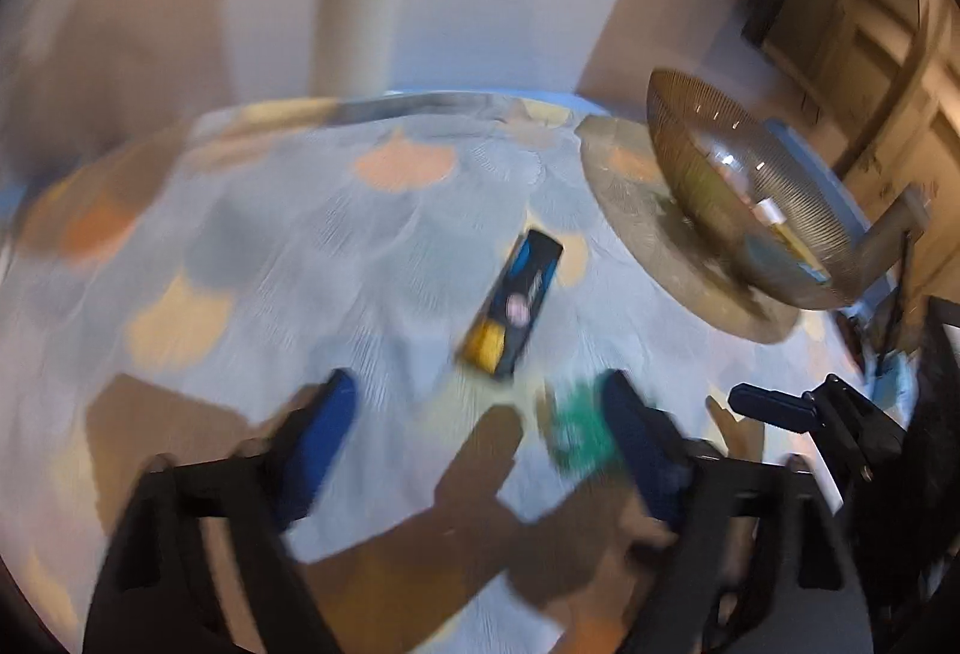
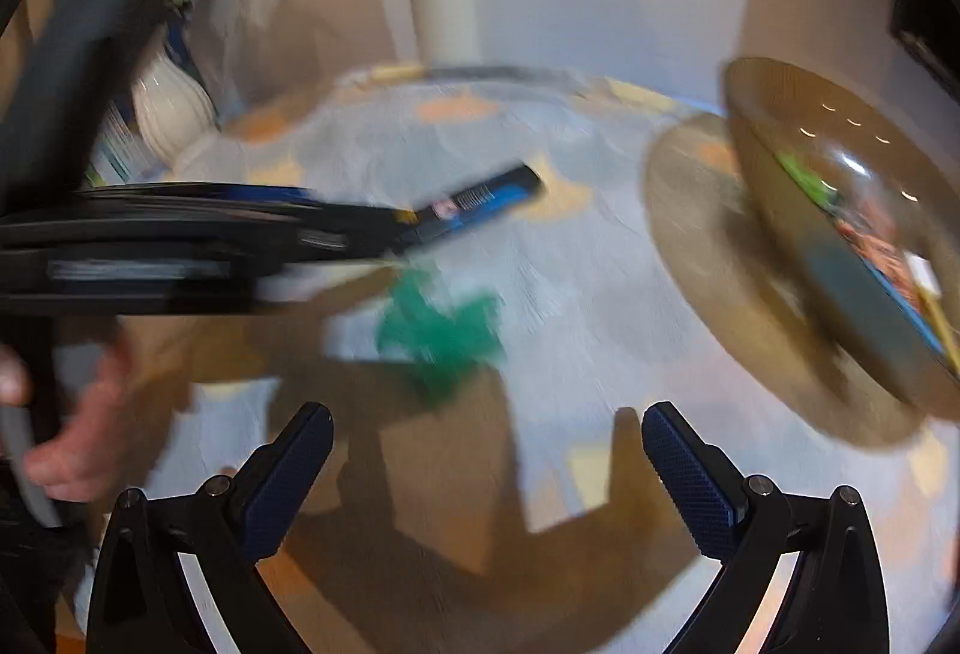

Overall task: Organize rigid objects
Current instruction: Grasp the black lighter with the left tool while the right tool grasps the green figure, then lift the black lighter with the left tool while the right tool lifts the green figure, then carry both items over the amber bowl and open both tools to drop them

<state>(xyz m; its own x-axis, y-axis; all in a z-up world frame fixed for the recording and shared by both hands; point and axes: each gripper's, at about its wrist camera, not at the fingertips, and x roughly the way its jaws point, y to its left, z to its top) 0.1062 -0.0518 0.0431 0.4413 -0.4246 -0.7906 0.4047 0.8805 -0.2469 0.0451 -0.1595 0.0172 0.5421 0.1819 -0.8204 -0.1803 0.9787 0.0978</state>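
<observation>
Patterned tablecloth, beige walls; motion blur hides box label; both grippers apart, empty.

The counter wears a pale blue-grey cloth patterned with scalloped patches of orange, peach and cream. On it lies a long box, dark blue and black with a yellow end, beside a blurred green thing. The bowl is brownish, finely ribbed glass on a tan round mat. Each hand-held gripper, left and right, is black with blue pads.
</observation>
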